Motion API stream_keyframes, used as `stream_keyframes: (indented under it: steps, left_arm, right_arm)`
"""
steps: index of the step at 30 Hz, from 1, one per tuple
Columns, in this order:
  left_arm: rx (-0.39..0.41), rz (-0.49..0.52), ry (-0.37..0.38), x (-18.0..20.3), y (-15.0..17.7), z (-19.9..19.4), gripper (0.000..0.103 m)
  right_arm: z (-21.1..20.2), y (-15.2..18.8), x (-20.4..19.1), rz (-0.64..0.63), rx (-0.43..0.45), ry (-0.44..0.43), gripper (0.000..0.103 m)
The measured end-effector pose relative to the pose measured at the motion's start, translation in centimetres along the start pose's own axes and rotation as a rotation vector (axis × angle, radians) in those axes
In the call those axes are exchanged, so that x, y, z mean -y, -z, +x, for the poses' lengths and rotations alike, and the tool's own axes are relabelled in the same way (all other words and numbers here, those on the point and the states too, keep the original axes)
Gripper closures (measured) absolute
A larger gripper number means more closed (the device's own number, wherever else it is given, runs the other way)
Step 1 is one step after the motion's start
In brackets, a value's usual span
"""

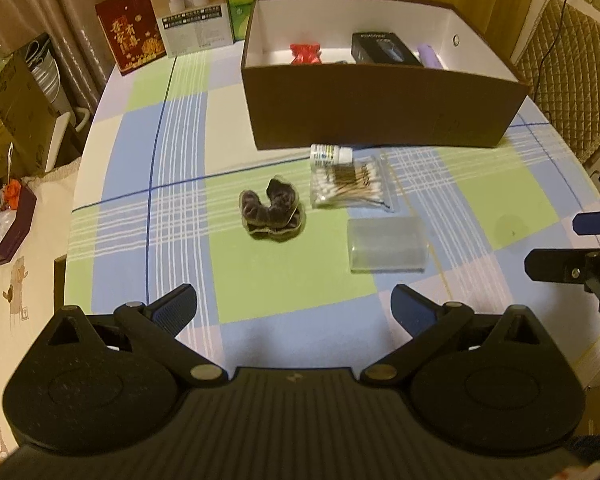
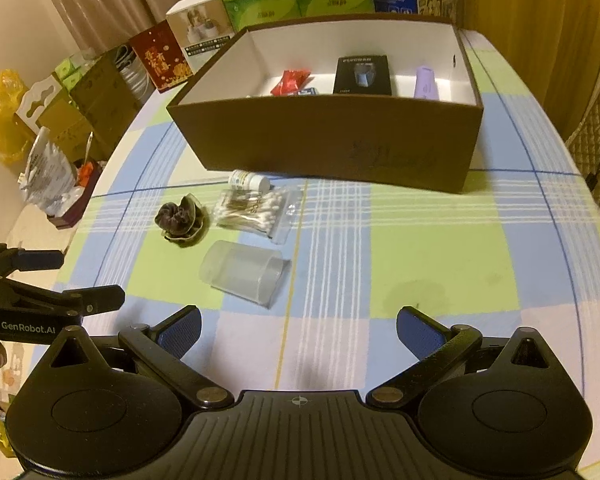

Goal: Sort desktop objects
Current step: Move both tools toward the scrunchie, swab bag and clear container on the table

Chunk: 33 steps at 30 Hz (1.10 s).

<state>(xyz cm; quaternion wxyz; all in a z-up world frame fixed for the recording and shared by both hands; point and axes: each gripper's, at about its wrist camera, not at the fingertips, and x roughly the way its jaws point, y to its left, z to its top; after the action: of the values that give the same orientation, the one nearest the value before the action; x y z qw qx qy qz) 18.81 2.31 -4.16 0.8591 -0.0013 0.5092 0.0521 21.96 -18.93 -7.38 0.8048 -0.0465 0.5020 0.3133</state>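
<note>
Still loose, the scrunchie (image 1: 271,212), swabs (image 1: 350,185), bottle (image 1: 331,155) and clear case (image 1: 387,245) lie ahead of the left gripper (image 1: 294,304), short of the box (image 1: 380,108). Both grippers, the right gripper (image 2: 298,330) included, gape empty; I'd pinch the scrunchie's bulk, lifting high over the wall.

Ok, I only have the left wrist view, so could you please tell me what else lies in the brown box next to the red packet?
Observer: A small blue item lies right beside the red packet, low behind the front wall of the brown box.
Operator: Thank you. Is the right claw holding anything?
Observer: No, the right claw is open, with nothing between its fingers.
</note>
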Motion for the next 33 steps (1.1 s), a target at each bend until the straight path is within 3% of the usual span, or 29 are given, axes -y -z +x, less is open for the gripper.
stream_keyframes:
  steps: [22, 33]
  left_arm:
    - [-0.048, 0.001, 0.027, -2.2, 0.4, 3.0, 0.001]
    - [-0.037, 0.007, 0.019, -4.3, -0.6, 5.1, 0.002]
  right_arm:
    - [4.5, 0.2, -2.1, 0.040, -0.037, -0.027, 0.002]
    - [7.8, 0.2, -3.8, 0.027, -0.036, 0.013, 0.002]
